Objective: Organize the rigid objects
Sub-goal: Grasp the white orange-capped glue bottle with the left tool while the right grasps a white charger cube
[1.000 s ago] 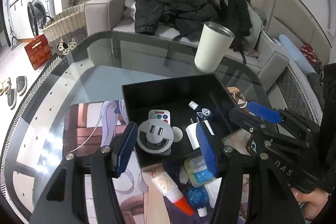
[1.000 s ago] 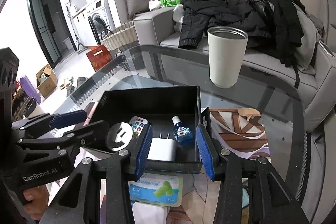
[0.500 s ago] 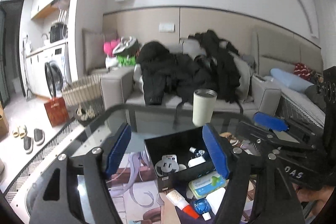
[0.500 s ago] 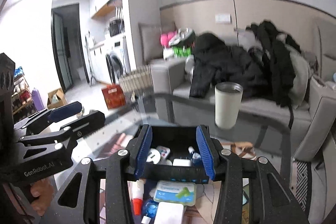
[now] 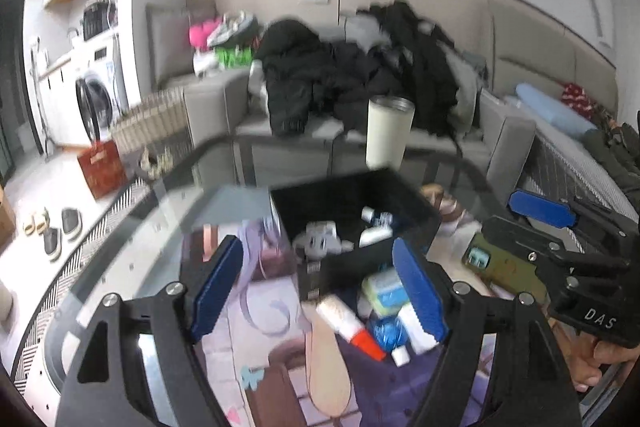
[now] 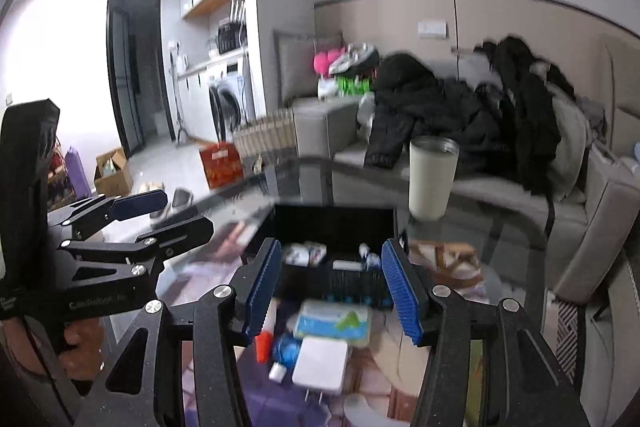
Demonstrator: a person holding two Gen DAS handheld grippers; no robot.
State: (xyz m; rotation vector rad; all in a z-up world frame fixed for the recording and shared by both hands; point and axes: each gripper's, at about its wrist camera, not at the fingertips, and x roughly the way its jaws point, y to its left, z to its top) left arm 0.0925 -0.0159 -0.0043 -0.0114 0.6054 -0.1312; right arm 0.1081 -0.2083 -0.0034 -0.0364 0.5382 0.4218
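Left wrist: hand-held gripper (image 5: 316,291) wide, empty.

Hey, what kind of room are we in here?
Most likely a home living room: a grey sofa piled with black jackets, a glass coffee table, and a washing machine in an open laundry nook beyond.

Black fingers (image 5: 418,297), blue ribbed pads (image 6: 402,293)
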